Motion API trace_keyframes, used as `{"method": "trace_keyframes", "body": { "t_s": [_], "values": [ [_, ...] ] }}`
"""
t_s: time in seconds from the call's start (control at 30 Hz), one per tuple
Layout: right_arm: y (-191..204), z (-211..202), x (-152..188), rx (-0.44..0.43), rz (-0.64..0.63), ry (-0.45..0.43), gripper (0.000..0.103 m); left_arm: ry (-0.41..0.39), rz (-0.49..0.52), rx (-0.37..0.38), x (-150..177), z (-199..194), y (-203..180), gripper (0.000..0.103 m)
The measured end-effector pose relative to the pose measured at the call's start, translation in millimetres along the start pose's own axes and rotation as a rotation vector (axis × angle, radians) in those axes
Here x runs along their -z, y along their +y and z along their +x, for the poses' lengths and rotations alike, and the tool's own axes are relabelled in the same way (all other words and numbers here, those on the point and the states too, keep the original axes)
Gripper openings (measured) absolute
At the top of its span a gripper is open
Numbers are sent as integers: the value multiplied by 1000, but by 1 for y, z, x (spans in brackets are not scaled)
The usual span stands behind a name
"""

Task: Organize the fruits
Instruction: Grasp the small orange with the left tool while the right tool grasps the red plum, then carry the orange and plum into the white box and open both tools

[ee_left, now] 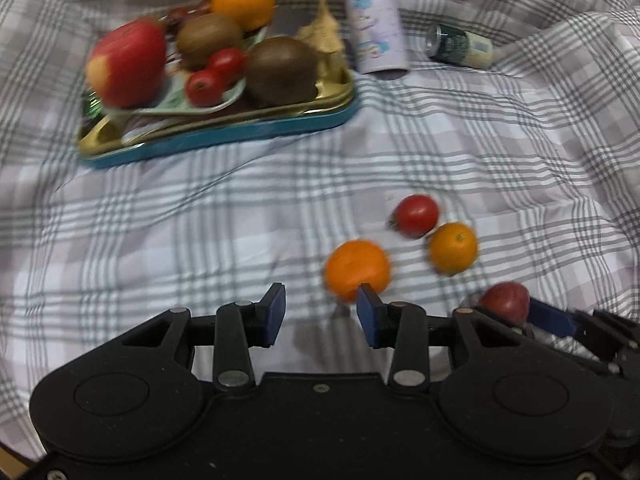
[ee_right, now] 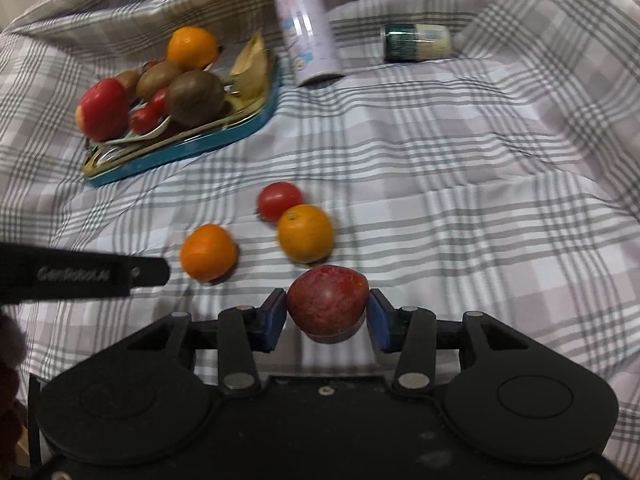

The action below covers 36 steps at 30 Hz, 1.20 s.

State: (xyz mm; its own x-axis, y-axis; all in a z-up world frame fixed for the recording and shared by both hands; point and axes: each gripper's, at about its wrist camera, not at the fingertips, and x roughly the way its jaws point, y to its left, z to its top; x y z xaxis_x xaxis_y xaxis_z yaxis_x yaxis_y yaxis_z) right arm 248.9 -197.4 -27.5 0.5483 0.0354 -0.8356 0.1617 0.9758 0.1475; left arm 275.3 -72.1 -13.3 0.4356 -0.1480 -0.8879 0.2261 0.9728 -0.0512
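Observation:
A blue-rimmed gold tray [ee_left: 224, 136] [ee_right: 192, 148] at the back left holds an apple [ee_left: 128, 64], kiwis [ee_left: 280, 70], an orange [ee_left: 242, 0] and small tomatoes [ee_left: 204, 86]. Loose on the checked cloth lie two oranges [ee_left: 356, 270] [ee_left: 452, 248] [ee_right: 208, 252] [ee_right: 305, 233] and a tomato [ee_left: 416, 216] [ee_right: 279, 201]. My left gripper [ee_left: 321, 312] is open and empty, its right finger just in front of the near orange. My right gripper [ee_right: 327, 314] has a dark red plum [ee_right: 327, 300] [ee_left: 505, 302] between its jaws, the pads close beside it.
A pale purple can [ee_left: 374, 20] [ee_right: 306, 32] stands behind the tray. A small green-capped bottle [ee_left: 460, 46] [ee_right: 418, 42] lies on its side at the back right. Crumpled paper [ee_left: 324, 38] sits in the tray. The cloth rises in folds at the edges.

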Motion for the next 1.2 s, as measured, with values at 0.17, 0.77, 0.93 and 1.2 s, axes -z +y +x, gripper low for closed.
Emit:
{"method": "trace_keyframes", "body": {
  "t_s": [0.17, 0.77, 0.93, 1.2],
  "values": [
    [-10, -2, 3, 1, 23, 2, 46, 11, 26, 20, -8, 14, -13, 50],
    [-16, 1, 9, 1, 47, 15, 46, 7, 9, -38, -14, 43, -21, 52],
    [-16, -10, 9, 3, 41, -3, 46, 10, -11, -36, -11, 31, -13, 51],
    [-6, -44, 16, 1, 8, -45, 46, -24, -29, -57, 11, -22, 5, 51]
  ]
}}
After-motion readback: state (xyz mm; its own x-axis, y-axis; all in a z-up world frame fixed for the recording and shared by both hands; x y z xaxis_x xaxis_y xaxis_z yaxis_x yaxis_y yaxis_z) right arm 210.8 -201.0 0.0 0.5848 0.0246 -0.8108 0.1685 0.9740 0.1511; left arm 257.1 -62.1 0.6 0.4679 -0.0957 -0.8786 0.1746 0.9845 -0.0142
